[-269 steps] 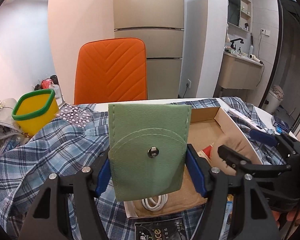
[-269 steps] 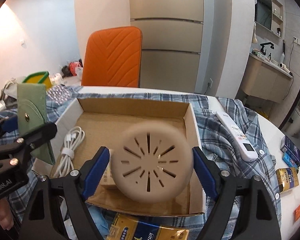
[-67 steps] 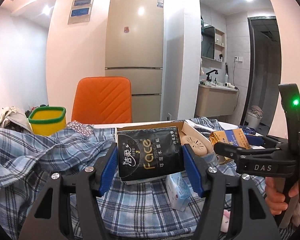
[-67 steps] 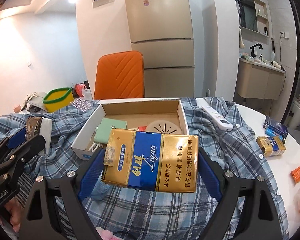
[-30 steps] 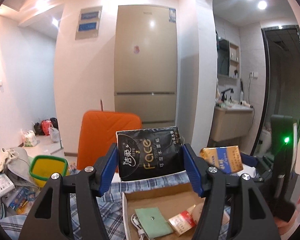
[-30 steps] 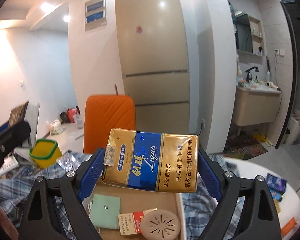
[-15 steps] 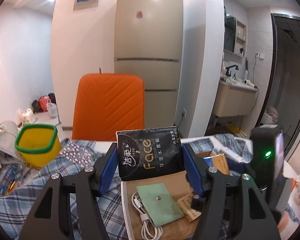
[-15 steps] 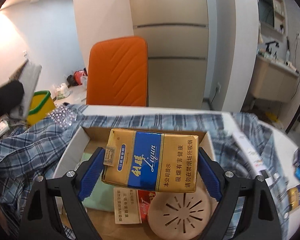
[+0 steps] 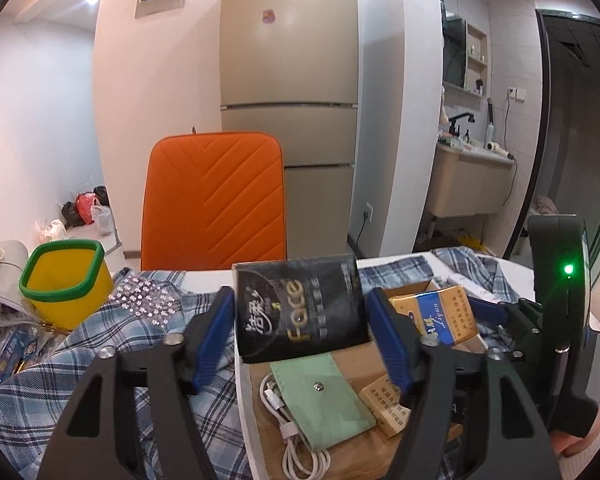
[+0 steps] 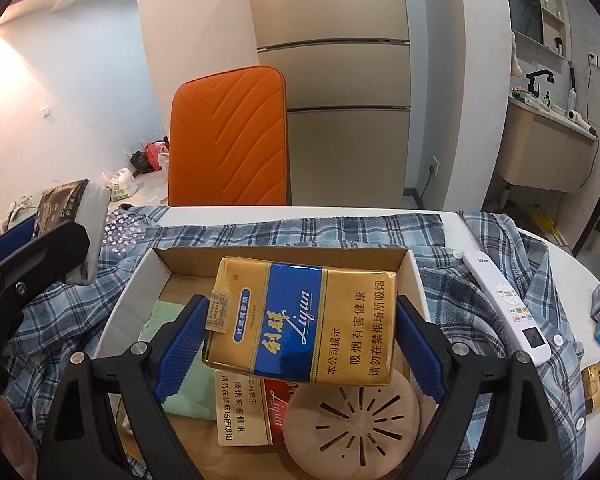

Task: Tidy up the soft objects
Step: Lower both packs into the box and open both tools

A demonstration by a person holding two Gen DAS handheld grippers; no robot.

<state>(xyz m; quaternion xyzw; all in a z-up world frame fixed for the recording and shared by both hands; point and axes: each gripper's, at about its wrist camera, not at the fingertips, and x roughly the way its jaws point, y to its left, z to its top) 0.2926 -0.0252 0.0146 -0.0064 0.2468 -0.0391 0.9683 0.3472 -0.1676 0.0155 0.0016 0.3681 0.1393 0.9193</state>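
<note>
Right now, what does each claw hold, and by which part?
Right claw clamps the gold pack by its side edges. Left claw has just been opening; the black pack sits between its pads, unpressed.

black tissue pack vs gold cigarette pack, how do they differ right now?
The tissue pack is black and blurred; the cigarette pack is gold-blue and sharp. The tissue pack sits loose between the pads of the left claw, whose jaws have just been opening; the cigarette pack is clamped in the right claw. Both are over the cardboard box.

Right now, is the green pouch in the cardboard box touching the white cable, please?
Touching. The left wrist view shows the green pouch lying over part of the white cable.
</note>
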